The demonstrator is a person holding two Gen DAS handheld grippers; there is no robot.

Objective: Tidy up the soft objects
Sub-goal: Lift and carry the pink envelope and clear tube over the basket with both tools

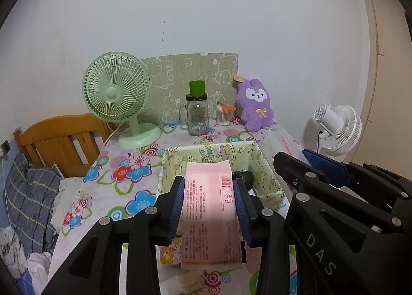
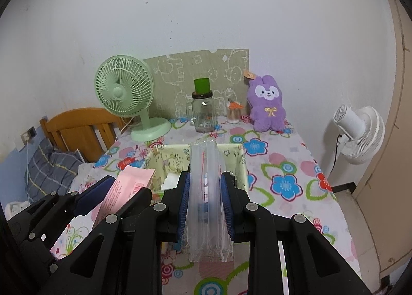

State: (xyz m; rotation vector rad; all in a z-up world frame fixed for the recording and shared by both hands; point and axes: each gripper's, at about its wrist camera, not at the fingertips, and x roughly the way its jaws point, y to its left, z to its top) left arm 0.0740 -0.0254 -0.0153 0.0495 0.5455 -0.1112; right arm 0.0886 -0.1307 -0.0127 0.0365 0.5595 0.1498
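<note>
Both grippers are loaded right now. The left gripper (image 1: 209,201) has its jaws clamped on a pink packet (image 1: 209,215), blue pads pressed flat against its two long sides, so the gap is just the packet's width. The packet sticks out forward over the near edge of the fabric bin (image 1: 267,174), with its front end hanging above the bin's opening. Something dark sits inside the bin near its right wall, can't tell what it is.

The right gripper (image 2: 205,198) is doing the same thing with a clear plastic pack (image 2: 205,192): jaws squeezed onto both sides, the pack held lengthwise and poking out ahead over that same bin. From the right wrist view the two grippers sit side by side, left one just beside the right, both near the front of the bin.

The bin sits on the flowery surface (image 2: 283,166), roughly in the middle. Behind it, well apart, there's a green fan (image 1: 117,96), a glass jar (image 1: 197,117) with a green cup on top, a small cotton swab tub (image 1: 223,114) and a purple plush bunny (image 1: 256,104) lined up near the wall. To the right of the bin the surface runs bare out to its edge, and a white fan (image 2: 360,135) stands past that edge. On the left the surface edge drops off toward a bed with a wooden headboard (image 1: 61,138).
</note>
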